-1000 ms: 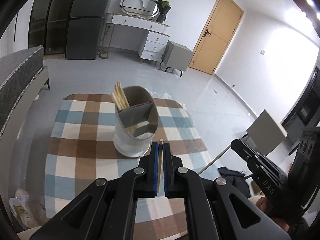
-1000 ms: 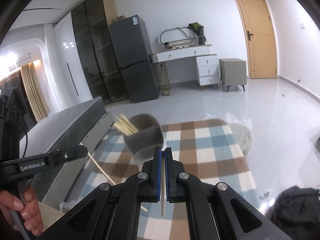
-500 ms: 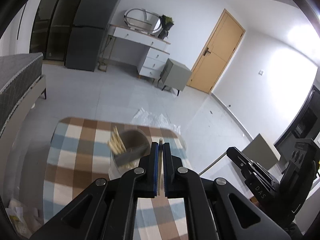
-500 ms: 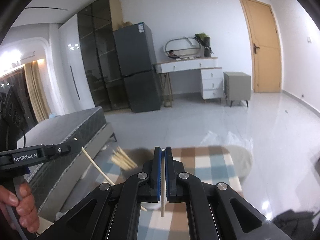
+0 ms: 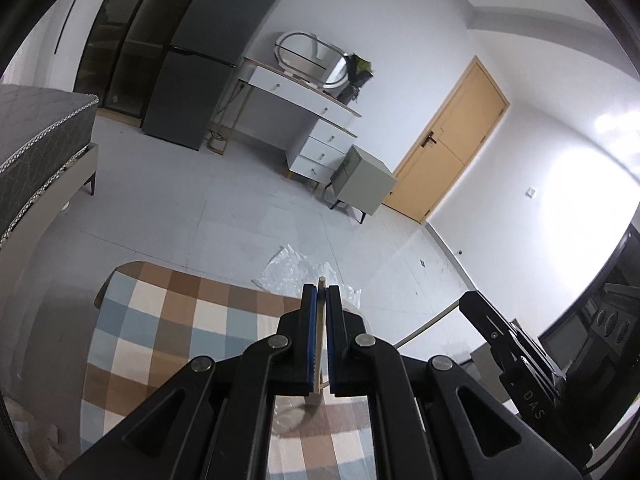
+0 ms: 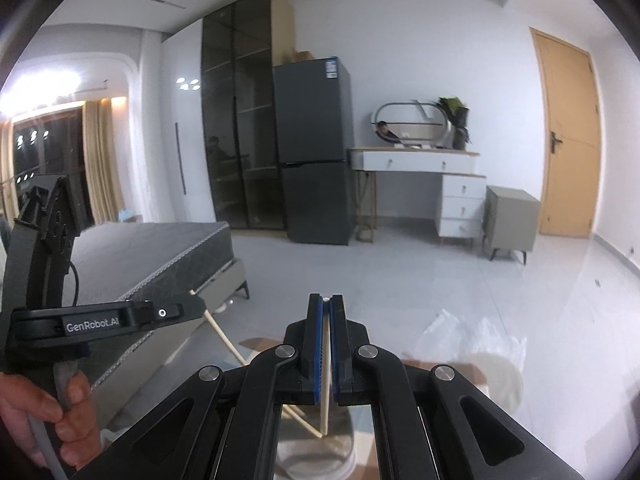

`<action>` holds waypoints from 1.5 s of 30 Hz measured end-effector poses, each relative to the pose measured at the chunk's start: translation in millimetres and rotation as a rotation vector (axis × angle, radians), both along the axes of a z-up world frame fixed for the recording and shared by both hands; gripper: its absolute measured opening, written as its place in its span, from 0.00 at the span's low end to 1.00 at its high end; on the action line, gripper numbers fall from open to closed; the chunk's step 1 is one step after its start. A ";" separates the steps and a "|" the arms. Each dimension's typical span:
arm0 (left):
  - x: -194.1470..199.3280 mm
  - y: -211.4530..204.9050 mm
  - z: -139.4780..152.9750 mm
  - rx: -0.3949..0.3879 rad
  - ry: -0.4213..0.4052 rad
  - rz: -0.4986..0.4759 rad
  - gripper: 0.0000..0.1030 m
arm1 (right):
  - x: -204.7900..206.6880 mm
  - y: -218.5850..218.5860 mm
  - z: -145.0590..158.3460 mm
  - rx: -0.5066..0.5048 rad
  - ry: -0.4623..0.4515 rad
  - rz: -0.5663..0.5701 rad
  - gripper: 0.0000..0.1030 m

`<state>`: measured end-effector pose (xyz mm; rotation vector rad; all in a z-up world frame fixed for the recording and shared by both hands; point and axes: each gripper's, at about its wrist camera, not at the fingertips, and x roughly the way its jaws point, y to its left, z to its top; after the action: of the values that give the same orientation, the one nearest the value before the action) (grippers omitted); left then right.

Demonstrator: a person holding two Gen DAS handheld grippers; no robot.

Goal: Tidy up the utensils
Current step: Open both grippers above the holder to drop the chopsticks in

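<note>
My left gripper is shut on a pale wooden chopstick that stands upright between its blue pads. In the right wrist view, my right gripper is likewise shut on a second chopstick. Its lower end hangs over the grey-white utensil holder, which shows only through the gap under the jaws. The left gripper appears at the left of the right wrist view, its chopstick slanting down toward the holder. The right gripper shows at the right edge of the left wrist view. Both hover above the checked tablecloth.
A hand grips the left handle. A grey bed lies to the left. A dark fridge, a white dresser, a grey nightstand and a wooden door line the far wall. Crumpled plastic lies on the floor beyond the table.
Both grippers have risen and tipped upward, each still clamped on its chopstick. The holder with its chopsticks has slid down out of the left wrist view and almost out of the right.
</note>
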<state>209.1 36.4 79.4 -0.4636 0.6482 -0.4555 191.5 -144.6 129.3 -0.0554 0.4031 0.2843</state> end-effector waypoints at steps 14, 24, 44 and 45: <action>25.3 10.8 -21.7 0.005 0.019 0.047 0.00 | 34.7 13.9 -30.9 -0.047 0.056 0.042 0.02; 27.6 2.5 -37.9 0.030 0.082 -0.021 0.00 | 43.6 13.9 -64.2 -0.059 0.142 0.072 0.02; 37.8 -7.2 -63.5 0.039 0.229 -0.167 0.01 | 70.4 8.7 -120.8 -0.022 0.340 0.081 0.05; 37.7 -7.1 -63.5 0.044 0.237 -0.161 0.05 | 69.7 7.4 -121.9 -0.016 0.346 0.079 0.05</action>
<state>246.9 29.3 15.9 -0.4287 0.9273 -0.5425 261.2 -137.1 7.4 -0.0381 0.7482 0.3701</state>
